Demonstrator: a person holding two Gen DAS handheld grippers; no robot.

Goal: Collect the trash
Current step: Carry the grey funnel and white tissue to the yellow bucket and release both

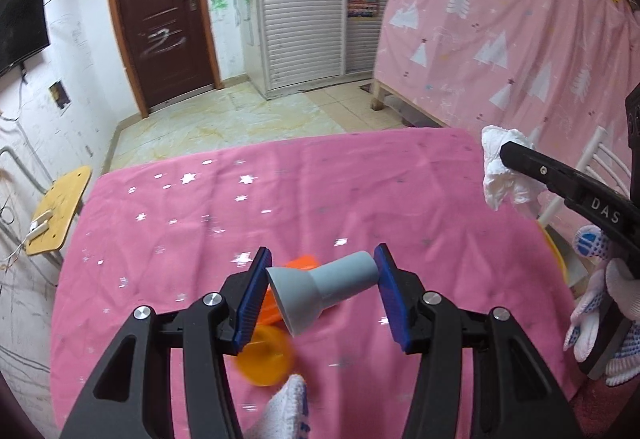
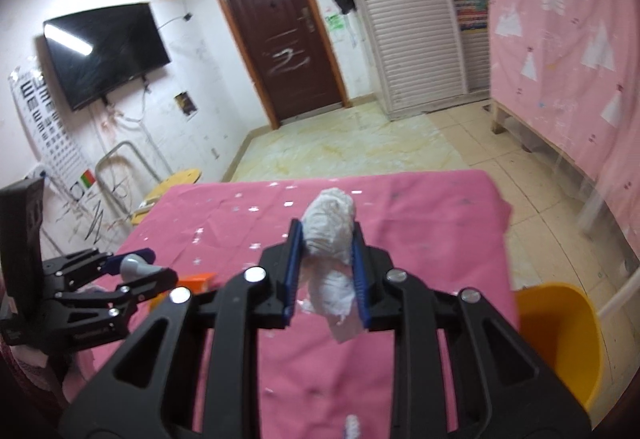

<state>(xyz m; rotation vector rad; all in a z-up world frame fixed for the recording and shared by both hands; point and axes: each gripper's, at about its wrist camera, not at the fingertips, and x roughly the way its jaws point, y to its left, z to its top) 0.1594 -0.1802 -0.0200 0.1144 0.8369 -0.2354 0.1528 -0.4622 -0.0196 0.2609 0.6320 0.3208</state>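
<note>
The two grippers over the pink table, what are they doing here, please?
A person is collecting trash with a handheld gripper in each hand. The left gripper is closed on a grey funnel-shaped piece, held above the pink tablecloth, with an orange piece lying under it. The right gripper is clamped on a crumpled white tissue. A yellow bin stands at the table's right edge; neither item is in it yet.

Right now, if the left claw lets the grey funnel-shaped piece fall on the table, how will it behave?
The grey piece looks like rigid plastic: the left claw pinches it end to end without bending it. It is round with one wide end, so it would probably roll in a curve. The pink cloth may slow it down.
</note>
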